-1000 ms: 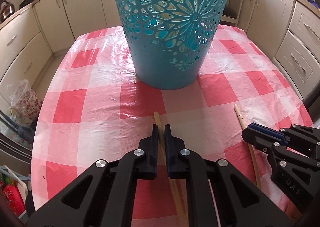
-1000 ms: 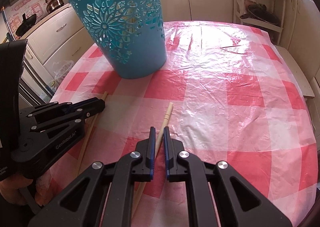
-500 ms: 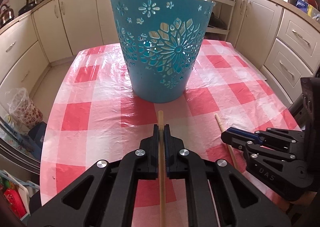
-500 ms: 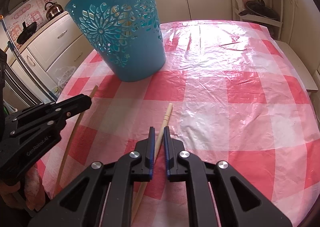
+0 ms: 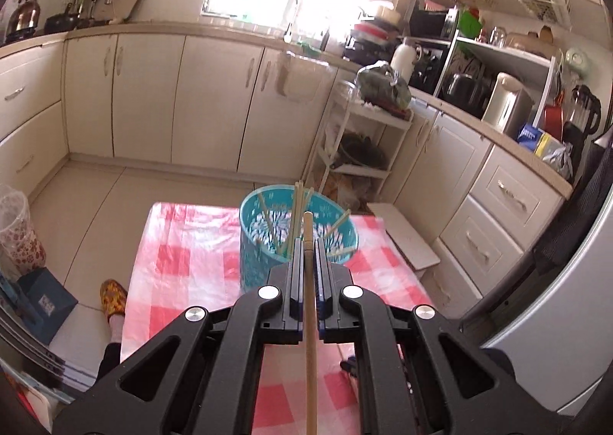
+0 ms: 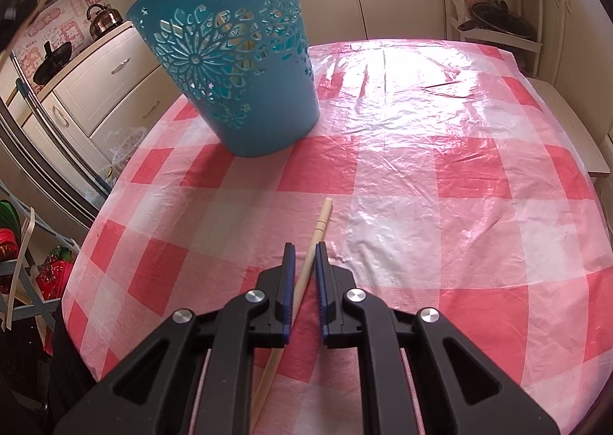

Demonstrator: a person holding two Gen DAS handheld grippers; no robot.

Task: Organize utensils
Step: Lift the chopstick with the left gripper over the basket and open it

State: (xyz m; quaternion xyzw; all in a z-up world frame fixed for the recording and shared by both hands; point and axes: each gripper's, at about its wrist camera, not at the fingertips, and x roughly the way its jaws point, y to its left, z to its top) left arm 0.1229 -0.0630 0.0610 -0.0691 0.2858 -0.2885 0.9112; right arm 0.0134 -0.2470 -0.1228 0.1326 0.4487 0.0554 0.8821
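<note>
Left wrist, pale wooden chopstick (image 5: 310, 320) (slim), clamped upright

Hand-held gripper (image 6: 304, 247): right one, jaws nearly closed about a chopstick (image 6: 310, 247) lying on the bench (image 6: 440, 186).
Cloth (image 6: 383, 166): red-and-white check, glossy.
Basket (image 6: 233, 63): teal, cut-out flowers, upright, beyond chopstick tip, apart.

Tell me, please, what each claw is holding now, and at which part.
Left claw pinches a thin wooden chopstick near its upper end. Right claw straddles another wooden chopstick on the table; grip unclear.
</note>
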